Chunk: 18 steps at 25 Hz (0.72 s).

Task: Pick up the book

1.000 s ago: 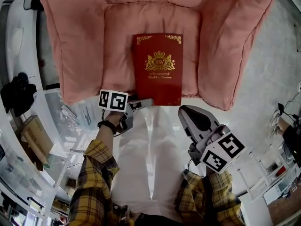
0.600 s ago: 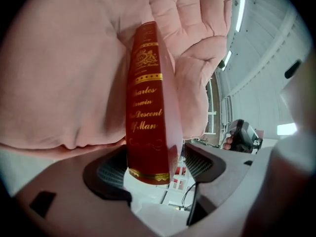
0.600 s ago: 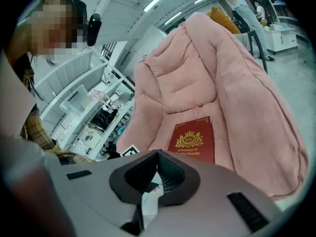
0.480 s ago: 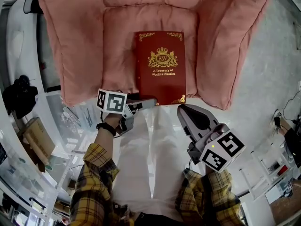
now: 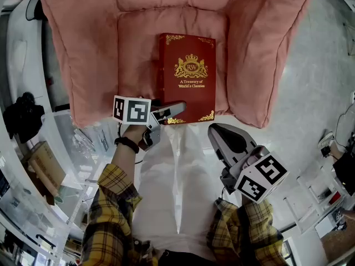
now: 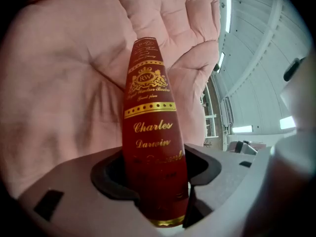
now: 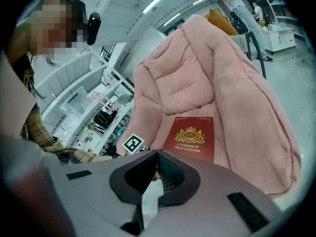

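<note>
Surrounding red book (image 5: 188, 76): pink armchair cushions (image 5: 89, 49).

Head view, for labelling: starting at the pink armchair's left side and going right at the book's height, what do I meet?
Left side cushion → red book → right side cushion → grey floor.

— How much of the book (image 6: 153, 112) shows in the left gripper view?
— Only its spine. The left gripper (image 6: 157, 181) has just been closing its jaws with the book between them. They cover the spine's lower end, and the gold lines down between them are too dark and blurred to read.
— And from the right gripper (image 7: 157, 154)?
— Its closed jaws hide the book's near edge. Just left of them, only the marker cube (image 7: 132, 143) of the left gripper peeks out. The shelves (image 7: 79, 107) farther left are too small to sort out.
</note>
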### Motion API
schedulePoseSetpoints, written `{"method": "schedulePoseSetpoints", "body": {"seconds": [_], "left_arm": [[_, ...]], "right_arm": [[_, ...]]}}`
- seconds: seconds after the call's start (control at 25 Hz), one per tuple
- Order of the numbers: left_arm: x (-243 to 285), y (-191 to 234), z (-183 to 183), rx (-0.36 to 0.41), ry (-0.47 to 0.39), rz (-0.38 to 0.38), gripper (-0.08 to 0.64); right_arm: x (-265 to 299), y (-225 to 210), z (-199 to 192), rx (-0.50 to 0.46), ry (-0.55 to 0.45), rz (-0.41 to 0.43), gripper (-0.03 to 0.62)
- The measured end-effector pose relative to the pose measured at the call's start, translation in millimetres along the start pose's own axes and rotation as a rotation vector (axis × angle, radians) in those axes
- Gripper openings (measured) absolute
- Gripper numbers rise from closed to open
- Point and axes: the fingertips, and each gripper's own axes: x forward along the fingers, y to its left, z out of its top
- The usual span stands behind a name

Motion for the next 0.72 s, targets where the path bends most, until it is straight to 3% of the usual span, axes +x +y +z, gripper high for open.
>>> {"method": "schedulePoseSetpoints", "body": {"seconds": [0.4,0.72], "left_arm": [[0,-5,-2,-0.05,-0.026,0.027,0.249],[-16,-35,-2,-0.102,-0.121,-0.002,0.238]], "right_arm": [[-8,1,4,-0.006,-0.015,-0.003,0.018],[-28,20,15,-0.049,-0.026,0.0,0.017]]}}
